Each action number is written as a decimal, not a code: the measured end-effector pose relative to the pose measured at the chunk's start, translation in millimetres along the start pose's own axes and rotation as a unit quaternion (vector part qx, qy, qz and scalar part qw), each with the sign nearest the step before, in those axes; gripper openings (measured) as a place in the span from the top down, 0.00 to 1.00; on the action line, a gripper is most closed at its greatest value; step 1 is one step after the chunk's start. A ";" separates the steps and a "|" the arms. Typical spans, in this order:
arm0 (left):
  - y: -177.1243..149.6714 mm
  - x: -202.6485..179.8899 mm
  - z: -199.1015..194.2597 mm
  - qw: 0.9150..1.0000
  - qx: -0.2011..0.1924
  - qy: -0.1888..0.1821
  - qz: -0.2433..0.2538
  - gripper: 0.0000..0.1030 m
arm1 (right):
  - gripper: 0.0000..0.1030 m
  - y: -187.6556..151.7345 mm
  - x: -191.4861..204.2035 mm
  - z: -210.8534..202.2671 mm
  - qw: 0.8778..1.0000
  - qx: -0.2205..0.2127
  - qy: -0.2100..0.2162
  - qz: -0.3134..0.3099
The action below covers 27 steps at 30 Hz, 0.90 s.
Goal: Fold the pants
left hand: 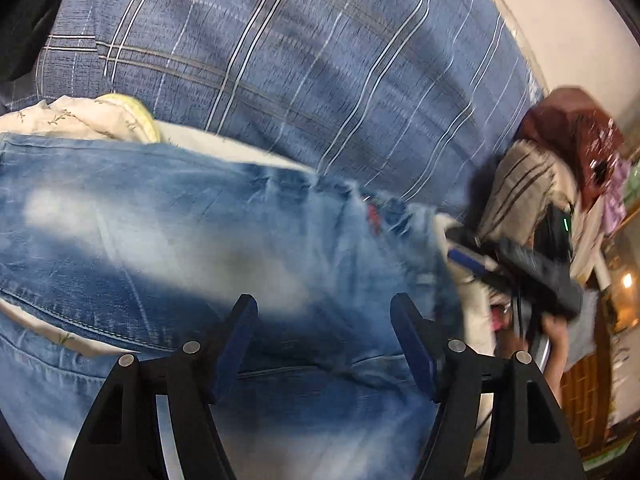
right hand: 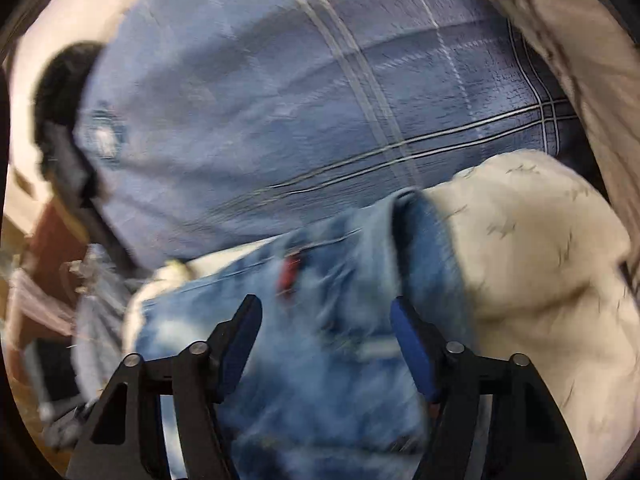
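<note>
Left wrist view shows the left claw (left hand: pixel 324 308) spread wide with nothing between its blue pads, poised just over a pair of faded blue jeans (left hand: pixel 168 240) that lies across the bed. Right wrist view shows the right claw (right hand: pixel 326 312) likewise released, hovering above the same denim close to a small red tag (right hand: pixel 290 272) near a seam. Both pictures are smeared, so whether either claw touches the cloth cannot be told. Risks noted: the jeans rest partly on a soft cream floral quilt (right hand: pixel 540 260), and a pinch made low could gather quilt along with denim and drag both. Denim here appears layered, so a shallow bite may catch only the top ply and leave the fold crooked. Uneven bedding underneath would likely let any crease drift. Surface: a blue plaid bedsheet (left hand: pixel 300 60) with pale stripes, rumpled, with the quilt bunched beside the jeans. Room: at the bed's edge stands a heap of clutter, including a striped beige cloth (left hand: pixel 524 184) and a dark red bag (left hand: pixel 568 136), near a pale wall (left hand: pixel 560 20); finer detail is too blurred to name.
</note>
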<state>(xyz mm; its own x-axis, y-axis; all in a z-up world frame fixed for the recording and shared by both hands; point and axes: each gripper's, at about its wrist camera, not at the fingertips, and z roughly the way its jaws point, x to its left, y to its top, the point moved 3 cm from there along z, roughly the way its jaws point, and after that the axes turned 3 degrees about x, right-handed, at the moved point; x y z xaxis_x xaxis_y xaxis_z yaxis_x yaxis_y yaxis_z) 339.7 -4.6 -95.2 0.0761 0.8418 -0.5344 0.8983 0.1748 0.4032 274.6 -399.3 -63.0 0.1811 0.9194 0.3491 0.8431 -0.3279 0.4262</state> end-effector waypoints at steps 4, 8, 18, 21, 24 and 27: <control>-1.5 3.7 12.3 0.999 0.002 -0.005 -0.032 0.33 | 0.62 8.4 -8.0 36.2 1.000 0.004 -0.027 0.009; 3.8 4.0 18.4 0.999 0.004 -0.010 -0.035 0.33 | 0.93 14.5 4.4 12.5 0.999 -0.015 -0.028 -0.011; -5.6 -6.3 7.5 1.000 0.002 -0.014 -0.013 0.33 | 0.61 13.2 -29.8 16.2 0.997 0.000 -0.074 0.031; -4.2 -6.7 6.0 1.000 -0.002 -0.013 -0.009 0.33 | 0.11 26.2 -21.8 -13.3 0.997 -0.055 -0.027 0.037; -2.8 -4.4 7.1 1.000 0.002 -0.019 -0.017 0.33 | 0.10 42.9 -19.1 5.5 0.998 -0.033 -0.041 0.038; -0.4 -2.6 7.0 0.999 0.002 -0.022 -0.025 0.33 | 0.20 52.5 -10.2 49.5 0.998 0.013 -0.060 0.024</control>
<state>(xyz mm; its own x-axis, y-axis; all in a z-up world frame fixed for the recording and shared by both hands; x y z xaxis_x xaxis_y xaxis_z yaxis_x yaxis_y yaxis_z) 342.2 -10.5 -99.1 0.0496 0.8083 -0.5867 0.9034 0.2142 0.3715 342.1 -415.2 -85.6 0.2796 0.9227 0.2654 0.8445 -0.3679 0.3893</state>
